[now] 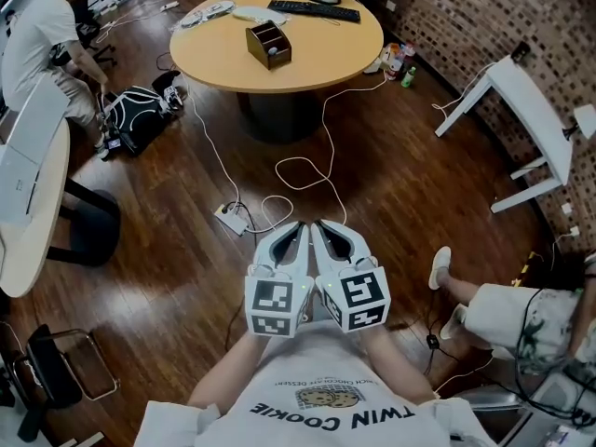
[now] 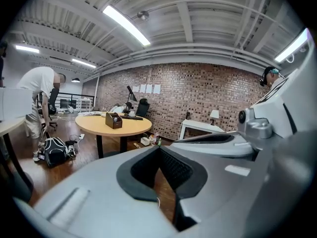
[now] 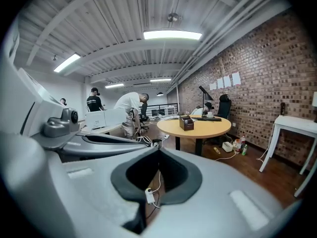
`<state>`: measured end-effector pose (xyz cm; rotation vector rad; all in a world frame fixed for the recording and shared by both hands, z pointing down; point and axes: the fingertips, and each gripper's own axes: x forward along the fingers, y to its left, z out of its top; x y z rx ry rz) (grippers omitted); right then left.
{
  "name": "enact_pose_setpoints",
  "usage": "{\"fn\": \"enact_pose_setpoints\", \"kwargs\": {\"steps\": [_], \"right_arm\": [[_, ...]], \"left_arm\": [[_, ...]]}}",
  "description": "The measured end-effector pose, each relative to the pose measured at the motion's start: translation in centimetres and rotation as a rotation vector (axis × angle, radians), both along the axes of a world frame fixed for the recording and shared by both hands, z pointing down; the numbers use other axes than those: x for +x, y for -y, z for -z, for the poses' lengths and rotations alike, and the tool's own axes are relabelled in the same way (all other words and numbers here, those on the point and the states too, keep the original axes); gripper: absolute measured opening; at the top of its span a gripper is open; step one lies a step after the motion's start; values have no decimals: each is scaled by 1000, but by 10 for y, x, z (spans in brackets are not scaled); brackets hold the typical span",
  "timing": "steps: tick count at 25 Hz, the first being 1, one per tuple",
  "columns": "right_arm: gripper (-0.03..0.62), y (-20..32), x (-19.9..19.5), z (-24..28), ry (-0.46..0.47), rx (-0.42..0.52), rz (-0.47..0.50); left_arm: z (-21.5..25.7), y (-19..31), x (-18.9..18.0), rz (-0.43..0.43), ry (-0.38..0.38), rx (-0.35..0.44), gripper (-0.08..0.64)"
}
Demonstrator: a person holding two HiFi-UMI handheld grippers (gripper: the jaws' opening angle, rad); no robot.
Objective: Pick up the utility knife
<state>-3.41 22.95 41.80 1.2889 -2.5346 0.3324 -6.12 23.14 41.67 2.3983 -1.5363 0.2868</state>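
I cannot make out a utility knife in any view. My left gripper [image 1: 300, 227] and right gripper [image 1: 321, 223] are held side by side close to my chest, over the wooden floor. Both point toward the round wooden table [image 1: 354, 49] a few steps ahead. The left gripper [image 2: 159, 148] has its jaws closed together with nothing between them. The right gripper [image 3: 158, 149] has its jaws meeting at the tips, also empty. On the table stand a brown organiser box [image 1: 268, 45] and a black keyboard [image 1: 314, 10].
A white power strip [image 1: 233, 218] and its cables lie on the floor between me and the table. A white desk [image 1: 535, 124] stands right by the brick wall; a seated person [image 1: 503, 310] is near right. At left are a white table [image 1: 33, 194], a black bag [image 1: 140, 115] and a bending person [image 1: 37, 35].
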Motion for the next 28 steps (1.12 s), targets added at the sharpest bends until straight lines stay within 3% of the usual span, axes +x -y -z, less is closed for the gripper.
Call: {"fn": "enact_pose_setpoints", "kwargs": {"steps": [11,28], "right_arm": [[0,83,6,-9,24,-5,22],[1,251,39,1,62,-27,212]], "left_arm": [[-9,80,8,14,29,-8,8],[-2,242,40,205,82,-25,8]]}}
